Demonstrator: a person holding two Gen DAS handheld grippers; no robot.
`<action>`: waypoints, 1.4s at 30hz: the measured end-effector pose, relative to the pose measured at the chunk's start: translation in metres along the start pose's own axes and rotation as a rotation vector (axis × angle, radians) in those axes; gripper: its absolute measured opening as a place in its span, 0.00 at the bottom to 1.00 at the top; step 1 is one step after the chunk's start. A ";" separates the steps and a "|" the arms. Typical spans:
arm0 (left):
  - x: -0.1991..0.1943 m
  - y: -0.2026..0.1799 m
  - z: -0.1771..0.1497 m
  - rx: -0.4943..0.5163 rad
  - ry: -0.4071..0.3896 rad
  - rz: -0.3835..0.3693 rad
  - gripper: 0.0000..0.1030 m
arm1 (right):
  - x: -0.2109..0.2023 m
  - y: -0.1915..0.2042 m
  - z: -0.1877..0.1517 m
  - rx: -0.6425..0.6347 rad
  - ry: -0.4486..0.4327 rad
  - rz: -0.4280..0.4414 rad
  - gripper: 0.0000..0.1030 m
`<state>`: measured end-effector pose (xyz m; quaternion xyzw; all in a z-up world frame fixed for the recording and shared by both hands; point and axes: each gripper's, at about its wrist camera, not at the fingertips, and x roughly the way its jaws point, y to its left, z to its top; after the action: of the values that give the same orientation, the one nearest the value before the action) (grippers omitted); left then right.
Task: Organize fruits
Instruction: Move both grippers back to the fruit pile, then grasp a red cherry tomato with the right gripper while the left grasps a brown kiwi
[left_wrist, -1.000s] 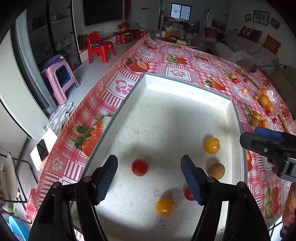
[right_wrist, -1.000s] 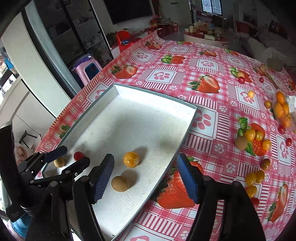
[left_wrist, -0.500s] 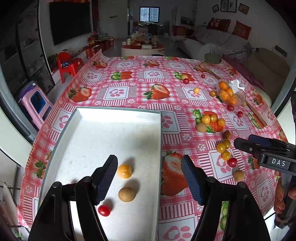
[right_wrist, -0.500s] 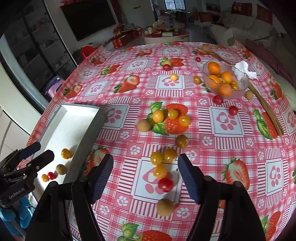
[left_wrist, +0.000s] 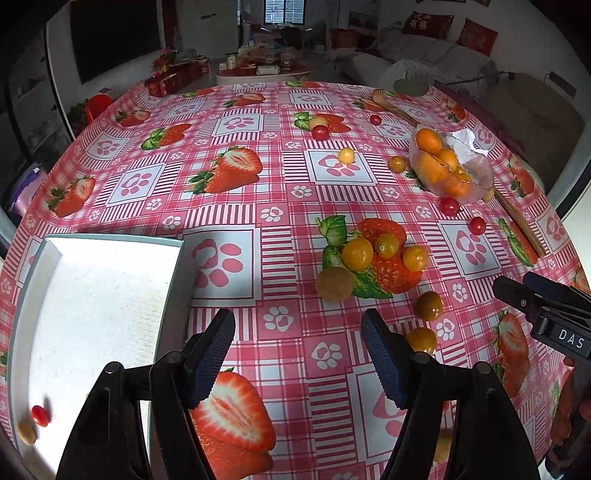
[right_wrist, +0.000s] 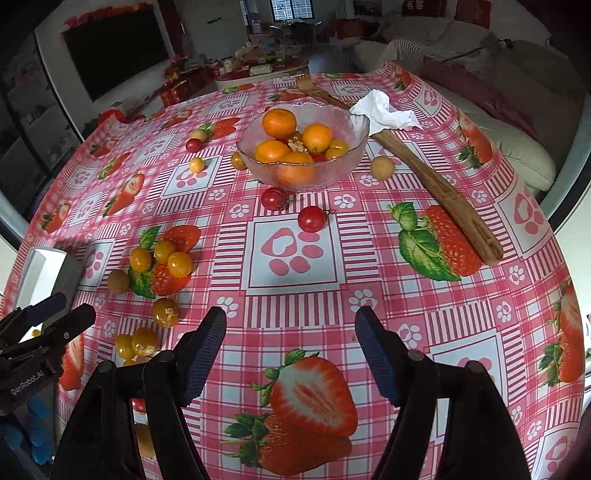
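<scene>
Two sets of tongs hang over a worktop (right_wrist: 295, 258) spread with a pink strawberry-print cloth, both gaping wide and holding nothing. The left tongs (left_wrist: 297, 354) sit above bare cloth just beside the right wall of a white tray (left_wrist: 177, 280), where a red cherry tomato (left_wrist: 40, 415) and a tan fruit (left_wrist: 26, 432) lie touching in the near left corner. Ahead of them three yellow tomatoes (left_wrist: 384, 251) cluster on a printed strawberry, with a brown round fruit (left_wrist: 334, 284) just beside them. The right tongs (right_wrist: 290, 350) face a glass bowl (right_wrist: 303, 146) of oranges; two red tomatoes (right_wrist: 312, 218) rest on the cloth between tongs and bowl. A long wooden utensil (right_wrist: 436, 184) lies to the right of the bowl, a crumpled white tissue (right_wrist: 384, 112) draped at its far end against the bowl's rim. More yellow fruits (right_wrist: 138, 343) lie scattered near the left tongs.
</scene>
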<state>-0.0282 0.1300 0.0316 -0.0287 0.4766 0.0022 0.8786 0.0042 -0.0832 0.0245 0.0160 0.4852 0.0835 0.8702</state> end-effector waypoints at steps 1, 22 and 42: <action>0.004 -0.001 0.002 0.001 0.001 -0.002 0.70 | 0.004 -0.002 0.003 0.002 -0.002 -0.006 0.74; 0.033 -0.018 0.012 0.039 0.000 0.021 0.60 | 0.058 0.005 0.050 -0.029 -0.095 -0.127 0.39; -0.019 -0.012 -0.011 0.015 -0.040 -0.095 0.26 | 0.013 -0.013 0.000 0.061 -0.021 0.068 0.22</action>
<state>-0.0468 0.1180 0.0420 -0.0447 0.4572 -0.0426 0.8872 0.0128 -0.0943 0.0119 0.0598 0.4777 0.0978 0.8710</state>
